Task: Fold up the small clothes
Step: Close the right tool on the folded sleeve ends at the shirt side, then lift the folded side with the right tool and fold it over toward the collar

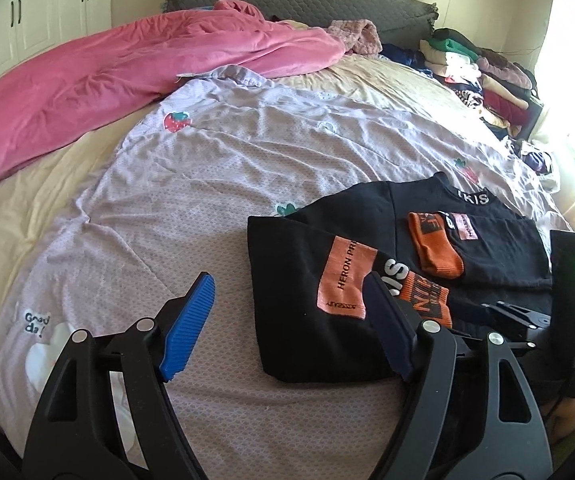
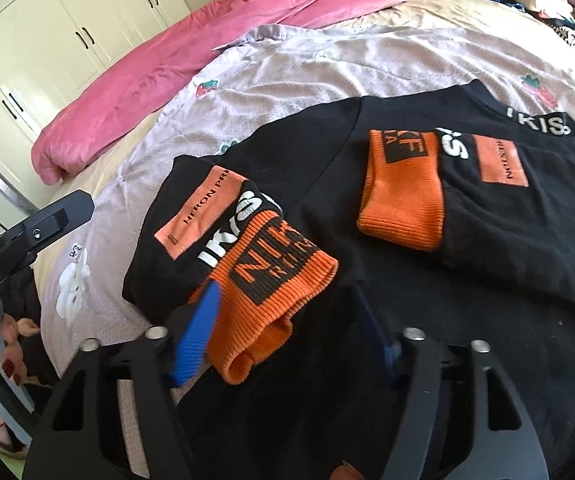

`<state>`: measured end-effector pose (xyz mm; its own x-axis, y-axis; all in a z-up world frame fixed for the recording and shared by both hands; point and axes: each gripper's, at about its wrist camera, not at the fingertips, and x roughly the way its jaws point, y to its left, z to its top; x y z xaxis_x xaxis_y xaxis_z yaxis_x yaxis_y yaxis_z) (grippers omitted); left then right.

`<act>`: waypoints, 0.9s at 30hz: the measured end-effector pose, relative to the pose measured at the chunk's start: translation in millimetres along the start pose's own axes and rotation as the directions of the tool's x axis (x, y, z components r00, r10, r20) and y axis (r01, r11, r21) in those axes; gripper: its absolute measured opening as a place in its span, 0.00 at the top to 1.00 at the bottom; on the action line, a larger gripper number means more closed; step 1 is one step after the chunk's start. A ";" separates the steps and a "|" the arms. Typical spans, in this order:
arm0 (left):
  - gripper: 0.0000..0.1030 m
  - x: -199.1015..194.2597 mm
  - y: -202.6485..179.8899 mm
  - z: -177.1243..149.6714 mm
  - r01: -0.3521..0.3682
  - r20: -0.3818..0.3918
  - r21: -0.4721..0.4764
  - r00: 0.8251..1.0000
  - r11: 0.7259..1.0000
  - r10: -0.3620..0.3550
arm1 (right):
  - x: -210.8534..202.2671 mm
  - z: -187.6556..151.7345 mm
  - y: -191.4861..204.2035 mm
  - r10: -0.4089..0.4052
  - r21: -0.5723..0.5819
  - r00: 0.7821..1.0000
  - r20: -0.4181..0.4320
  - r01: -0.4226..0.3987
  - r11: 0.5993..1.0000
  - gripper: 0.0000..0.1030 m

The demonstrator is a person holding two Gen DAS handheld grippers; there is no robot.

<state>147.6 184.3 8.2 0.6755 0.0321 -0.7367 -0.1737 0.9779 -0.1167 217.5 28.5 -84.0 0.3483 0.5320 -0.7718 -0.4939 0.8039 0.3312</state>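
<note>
1. Left wrist view: the left hand-held gripper (image 1: 289, 316) is seen with its two blue-padded fingers spread apart, nothing being held between them. It is poised low over a lilac bedsheet (image 1: 207, 168) printed with strawberries.
2. A black sweatshirt (image 1: 307, 280) is laid on the bedsheet, ahead and to the right of the gripper. Its left folded edge lies in the gap between the fingers, and the right finger is seen over the garment near an orange cuff (image 1: 427, 298). Whether that finger touches the cloth cannot be told.
3. Both sleeves are folded inward across the body, so that a second orange cuff (image 1: 435, 250) lies farther off, near the collar lettered "IKIS".
4. A pink quilt (image 1: 127, 80) is bunched along the far left of the bed, and a pile of folded clothes (image 1: 483, 76) is stacked at the far right corner.
5. Right wrist view: the right hand-held gripper (image 2: 287, 328) is held with its fingers apart, directly over the black sweatshirt (image 2: 367, 260).
6. The nearer orange cuff (image 2: 271, 292) lies just ahead of the left finger and is partly overlapped by it; it is not clamped.
7. The farther orange cuff (image 2: 401, 188) lies well ahead, beside an orange patch (image 2: 501, 160).
8. The pink quilt (image 2: 207, 48) and white wardrobe doors (image 2: 67, 32) are seen beyond.
</note>
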 end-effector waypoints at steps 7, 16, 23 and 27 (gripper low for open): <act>0.33 0.7 -0.7 0.6 0.006 -0.001 -0.002 1.000 1.000 -0.006 | -3.4 3.3 12.7 0.039 -0.071 0.999 0.024 -0.038 0.997 0.92; 0.33 -3.1 -8.4 2.1 0.022 0.000 0.003 1.000 1.000 -0.022 | -43.6 11.0 14.7 0.039 -0.127 0.990 0.135 -0.022 0.992 0.95; 0.29 -10.1 -18.5 7.3 0.040 0.009 0.008 0.999 0.999 -0.040 | -87.8 24.3 11.3 0.017 -0.186 0.972 0.236 0.028 0.982 0.95; 0.29 -15.1 -25.7 9.9 0.050 0.017 0.011 0.999 0.999 -0.050 | -106.2 30.4 -0.6 -0.012 -0.178 0.961 0.278 0.064 0.982 0.96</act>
<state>149.0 160.8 28.9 0.6957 -0.0133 -0.7182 -0.1320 0.9804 -0.1460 205.0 -20.3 14.3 0.5618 0.5750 -0.5948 -0.6046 0.7761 0.1792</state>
